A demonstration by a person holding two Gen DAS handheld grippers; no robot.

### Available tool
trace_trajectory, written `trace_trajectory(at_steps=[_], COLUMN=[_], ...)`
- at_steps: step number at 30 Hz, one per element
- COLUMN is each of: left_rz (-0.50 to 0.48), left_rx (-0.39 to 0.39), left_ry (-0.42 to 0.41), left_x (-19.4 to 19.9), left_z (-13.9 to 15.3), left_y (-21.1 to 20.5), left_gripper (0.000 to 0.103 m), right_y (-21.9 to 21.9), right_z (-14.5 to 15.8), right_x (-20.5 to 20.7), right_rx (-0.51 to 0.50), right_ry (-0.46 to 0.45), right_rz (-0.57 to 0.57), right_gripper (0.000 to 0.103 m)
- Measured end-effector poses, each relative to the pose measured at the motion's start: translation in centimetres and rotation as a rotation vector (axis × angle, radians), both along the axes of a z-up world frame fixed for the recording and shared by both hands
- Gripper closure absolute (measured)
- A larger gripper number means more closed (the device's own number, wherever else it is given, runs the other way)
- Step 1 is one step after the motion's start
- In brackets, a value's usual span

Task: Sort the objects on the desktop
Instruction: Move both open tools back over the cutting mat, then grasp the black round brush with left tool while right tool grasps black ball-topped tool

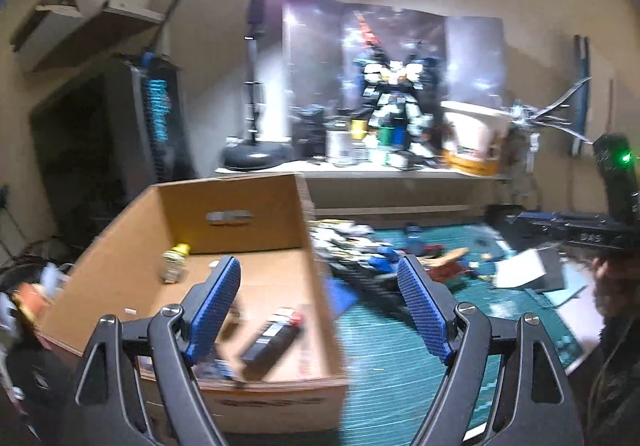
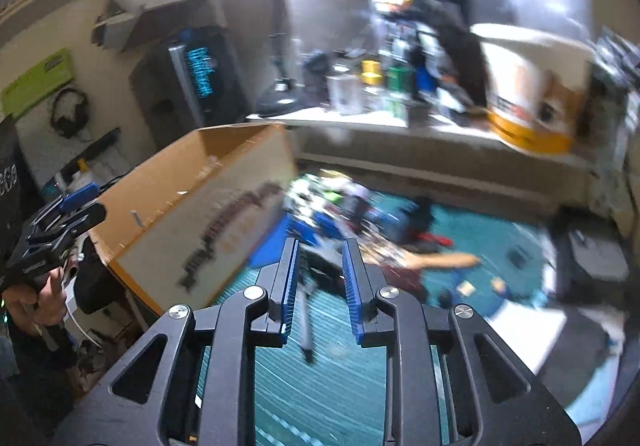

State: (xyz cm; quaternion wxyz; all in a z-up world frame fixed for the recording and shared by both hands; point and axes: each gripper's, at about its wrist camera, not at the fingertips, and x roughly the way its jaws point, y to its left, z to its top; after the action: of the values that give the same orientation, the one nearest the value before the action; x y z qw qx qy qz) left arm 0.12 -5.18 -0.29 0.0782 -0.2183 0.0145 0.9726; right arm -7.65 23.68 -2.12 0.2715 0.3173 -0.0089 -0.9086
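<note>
The box (image 1: 248, 246) sits at the mat's (image 1: 384, 358) edge to take sorted bits. Left claw (image 1: 320, 306) gapes empty over its rim; right claw (image 2: 319, 286), slightly apart and empty, faces the pile (image 2: 340, 206) (likely choosing).

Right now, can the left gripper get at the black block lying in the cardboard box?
Probably yes. The left gripper is open and empty, and the cardboard box has no lid. The black block lies on the box floor just below the near finger, nothing covering it. Blur makes exact clearance hard to judge.
</note>
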Motion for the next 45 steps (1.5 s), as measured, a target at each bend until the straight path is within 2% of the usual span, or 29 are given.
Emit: trace_trajectory(at_steps=[7, 10, 18, 20, 23, 25, 28, 31, 34, 38, 41, 43, 44, 45], left_rz=[-0.085, -0.08, -0.108, -0.093, -0.06, -0.028, 0.013, 0.06, 0.052, 0.085, 0.122, 0.122, 0.117, 0.112], left_rx=[0.006, -0.03, 0.007, 0.013, -0.035, -0.035, -0.005, -0.016, 0.01, 0.019, 0.058, 0.091, 0.096, 0.096], left_ry=[-0.043, 0.015, 0.071, 0.044, -0.01, -0.077, -0.157, -0.237, -0.333, -0.384, -0.416, -0.45, -0.466, -0.471], left_x=[-0.7, -0.1, -0.4, -1.3, -3.3, -4.9, -6.5, -8.3, -10.3, -12.7, -14.1, -14.8, -15.0, -14.9], left_z=[-3.2, -4.1, -5.5, -6.7, -9.3, -10.7, -11.6, -12.5, -13.5, -14.0, -14.4, -14.9, -15.1, -15.2], left_y=[4.3, 5.5, 8.8, 9.5, 10.9, 11.0, 10.7, 10.8, 10.9, 10.8, 10.1, 9.5, 9.4, 9.2], left_gripper=[0.022, 0.021, 0.021, 0.021, 0.021, 0.021, 0.021, 0.021, 0.021, 0.021, 0.021, 0.032, 0.045, 0.051], right_y=[7.2, 9.0, 12.3, 13.2, 14.4, 15.3, 16.2, 16.7, 16.8, 16.3, 15.9, 15.5, 15.4, 15.3], right_z=[-2.6, -3.3, -3.9, -3.9, -4.0, -4.0, -4.1, -4.2, -4.4, -4.3, -4.3, -4.4, -4.4, -4.5], right_x=[2.4, 3.3, 5.9, 6.7, 7.5, 8.0, 8.6, 9.0, 9.2, 9.3, 9.2, 9.0, 8.9, 8.8], right_rx=[-0.022, -0.014, 0.009, 0.026, 0.021, 0.017, 0.014, 0.004, 0.008, 0.015, 0.014, 0.015, 0.014, 0.014], right_ry=[-0.046, -0.058, -0.062, -0.056, -0.059, -0.063, -0.069, -0.075, -0.08, -0.079, -0.077, -0.079, -0.081, -0.083], right_rz=[-0.151, -0.195, -0.272, -0.299, -0.328, -0.346, -0.365, -0.37, -0.368, -0.352, -0.339, -0.33, -0.326, -0.322], right_gripper=[0.075, 0.069, 0.064, 0.063, 0.062, 0.062, 0.061, 0.061, 0.061, 0.061, 0.059, 0.058, 0.058, 0.058])
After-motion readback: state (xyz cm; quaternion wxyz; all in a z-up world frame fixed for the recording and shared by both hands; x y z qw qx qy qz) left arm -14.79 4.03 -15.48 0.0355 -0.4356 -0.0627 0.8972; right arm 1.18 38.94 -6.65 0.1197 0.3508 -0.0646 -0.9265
